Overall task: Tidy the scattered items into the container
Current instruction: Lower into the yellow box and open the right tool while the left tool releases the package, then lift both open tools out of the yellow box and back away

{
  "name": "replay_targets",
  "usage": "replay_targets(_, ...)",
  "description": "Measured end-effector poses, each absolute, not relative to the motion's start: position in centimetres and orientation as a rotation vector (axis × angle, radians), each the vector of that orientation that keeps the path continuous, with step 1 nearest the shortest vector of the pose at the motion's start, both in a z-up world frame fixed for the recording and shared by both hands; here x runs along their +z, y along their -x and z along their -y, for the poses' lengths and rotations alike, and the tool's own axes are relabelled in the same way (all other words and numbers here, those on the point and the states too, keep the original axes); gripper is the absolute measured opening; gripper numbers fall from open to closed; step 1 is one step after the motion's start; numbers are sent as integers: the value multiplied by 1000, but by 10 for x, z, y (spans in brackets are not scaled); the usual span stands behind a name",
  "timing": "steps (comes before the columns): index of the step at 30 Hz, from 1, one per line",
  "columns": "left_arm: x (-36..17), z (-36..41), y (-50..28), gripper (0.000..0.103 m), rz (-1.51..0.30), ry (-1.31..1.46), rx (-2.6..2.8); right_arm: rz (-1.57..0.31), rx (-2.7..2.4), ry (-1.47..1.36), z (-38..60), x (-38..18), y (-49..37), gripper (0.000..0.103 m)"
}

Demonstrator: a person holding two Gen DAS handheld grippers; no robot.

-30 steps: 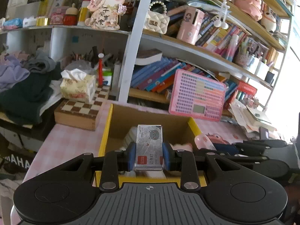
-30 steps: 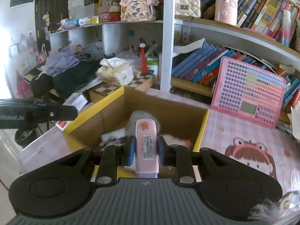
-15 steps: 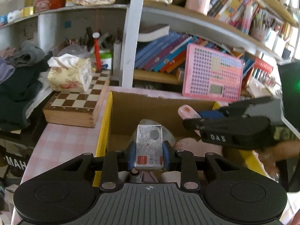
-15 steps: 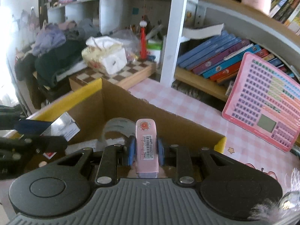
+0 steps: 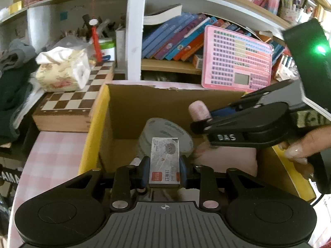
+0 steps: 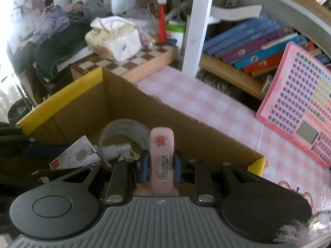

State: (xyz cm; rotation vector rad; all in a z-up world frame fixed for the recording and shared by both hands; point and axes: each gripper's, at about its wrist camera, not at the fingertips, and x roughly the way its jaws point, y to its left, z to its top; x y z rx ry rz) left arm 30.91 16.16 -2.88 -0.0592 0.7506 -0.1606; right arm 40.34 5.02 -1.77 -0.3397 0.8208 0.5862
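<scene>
Two handheld grippers, both poised over an open cardboard box (image 5: 175, 105) with yellow-edged flaps, lower centre of each view.

Left gripper (image 5: 164, 165): clamped shut on a small grey staple box (image 5: 164, 161) with a cat face and a red label, held upright between the blue pads at lower centre of the left wrist view. Same staple box seen at lower left of the right wrist view (image 6: 76, 157), already inside the box walls.

Right gripper (image 6: 161, 164): closed tight on a slim pink case (image 6: 161, 159) with a barcode sticker, at lower centre of its own view; its rounded tip also at centre right of the left view (image 5: 198, 109).

Already lying on the box floor: a roll of grey tape (image 6: 124, 130) and a small white tube (image 6: 115, 149), beside something soft and pink.

Step in hand, judged: delivery of both items into the container, carrying done, release not yet made.

Next move, likely: jaws opened one at a time, low over bare floor, clear of the tape roll and of the other gripper, given how close together both tools were.
</scene>
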Motion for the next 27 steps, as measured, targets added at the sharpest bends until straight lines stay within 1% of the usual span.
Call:
replay_targets(9, -35, -148, -315, 28, -786, 28, -193, -843, 588, 363, -55, -21, -408, 24)
replay_targets(10, -36, -148, -315, 29, -789, 31, -192, -837, 588, 360, -55, -20, -407, 27)
replay_targets(11, -36, -148, -316, 31, -792, 34, -187, -824, 588, 356, -54, -19, -407, 34)
replay_targets(12, -36, -149, -316, 32, -794, 39, -185, -806, 589, 348, -52, -16, -405, 50)
replay_targets(13, -35, -150, -316, 37, -794, 45, -187, -786, 591, 338, -50, -14, -404, 53)
replay_targets(14, -33, -151, -315, 48, -788, 52, -189, -769, 594, 330, -48, -12, -402, 53)
replay_targets(16, -29, -152, -311, 66, -766, 60, -186, -759, 594, 321, -45, -9, -399, 53)
replay_targets(17, -26, -152, -309, 68, -752, 60, -189, -755, 590, 315, -44, -7, -397, 53)
replay_targets(21, -15, -150, -298, 69, -717, 49, -193, -725, 577, 289, -37, 4, -386, 53)
replay_targets(27, 7, -148, -266, 76, -644, 24, -201, -652, 555, 243, -27, 31, -356, 55)
